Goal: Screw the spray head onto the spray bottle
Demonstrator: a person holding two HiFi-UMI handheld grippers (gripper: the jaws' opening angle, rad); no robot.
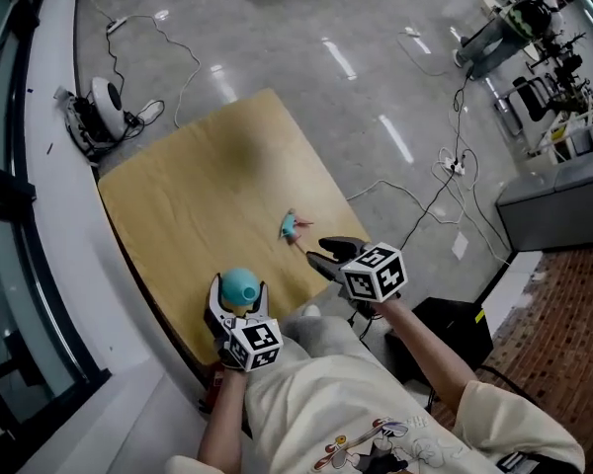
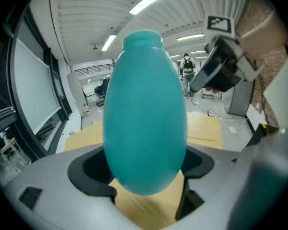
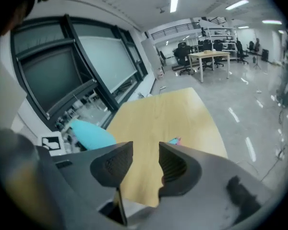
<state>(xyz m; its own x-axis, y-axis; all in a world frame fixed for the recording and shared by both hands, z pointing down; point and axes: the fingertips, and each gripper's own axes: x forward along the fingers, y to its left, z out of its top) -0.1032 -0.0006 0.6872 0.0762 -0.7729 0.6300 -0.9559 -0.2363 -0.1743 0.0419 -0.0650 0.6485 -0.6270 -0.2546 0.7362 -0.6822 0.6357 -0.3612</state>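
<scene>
A teal egg-shaped spray bottle (image 1: 238,282) stands upright between the jaws of my left gripper (image 1: 240,296), above the near edge of the wooden table (image 1: 208,196). In the left gripper view the bottle (image 2: 145,114) fills the middle, its open neck on top, and the left gripper (image 2: 145,170) is shut on its lower body. The teal spray head (image 1: 290,227) lies on the table near the right edge. Just behind it hovers my right gripper (image 1: 318,250), open with nothing between its fingers. In the right gripper view the spray head (image 3: 174,141) peeks out past the right finger of the right gripper (image 3: 145,159).
The table's right edge drops to a grey floor with cables (image 1: 445,166). A white device (image 1: 109,102) sits on the floor by the window ledge at the left. A black box (image 1: 455,329) stands beside the person's right arm.
</scene>
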